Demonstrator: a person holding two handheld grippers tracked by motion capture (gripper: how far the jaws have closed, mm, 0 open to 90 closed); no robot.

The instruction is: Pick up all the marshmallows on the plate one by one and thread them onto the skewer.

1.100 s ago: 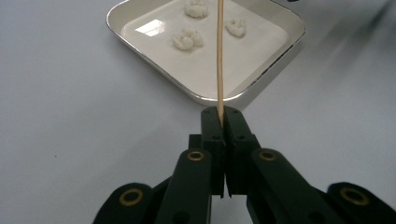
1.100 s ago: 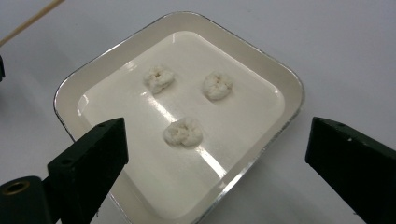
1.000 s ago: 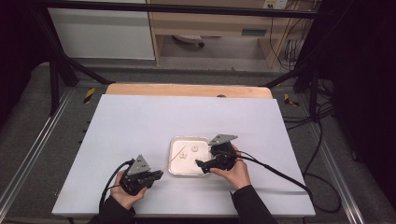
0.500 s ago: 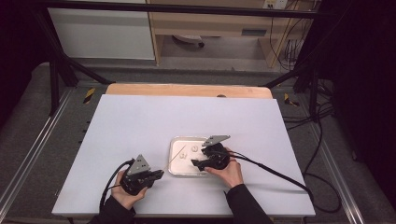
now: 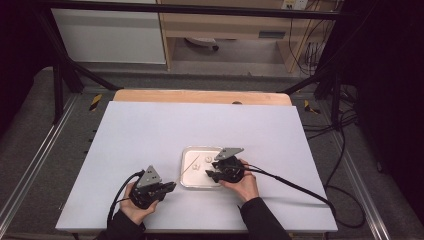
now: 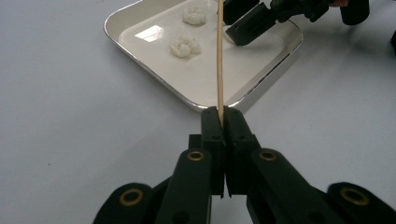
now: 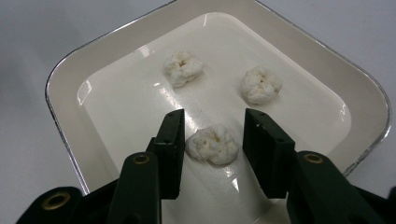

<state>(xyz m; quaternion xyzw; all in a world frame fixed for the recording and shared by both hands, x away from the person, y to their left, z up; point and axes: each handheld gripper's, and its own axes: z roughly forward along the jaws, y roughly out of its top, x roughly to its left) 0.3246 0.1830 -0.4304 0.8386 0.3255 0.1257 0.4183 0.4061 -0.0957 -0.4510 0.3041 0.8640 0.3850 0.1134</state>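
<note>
From the high view I have my left gripper [image 5: 169, 187] at about 7 o'clock on the white table [image 5: 150, 130], and my right gripper [image 5: 210, 173] reaching into the small white tray [image 5: 186, 167] just right of it, near 6 o'clock.

That view is too coarse for detail; the left gripper view gives it to me. There my jaws are pressed together on a thin wooden skewer [image 6: 219, 56], which runs straight up toward 12 o'clock across the tray's near rim [image 6: 196, 103] and over its floor. Two white puffed pieces [image 6: 185, 46] lie at 11 o'clock of the skewer, and the right gripper's tip sits at 1 o'clock inside the tray.

The right gripper view shows what neither of the others does: a third white piece [image 7: 212, 143] lying on the tray floor between my right gripper's [image 7: 212, 151] pads. The jaws have just been closing and stand fairly narrow, with a sliver of tray visible on each side of the piece, so I read them as not yet pressing it. The other two pieces lie at 11 and 1 o'clock beyond it.

I can read no lettering or brand on the tray, skewer or grippers.
</note>
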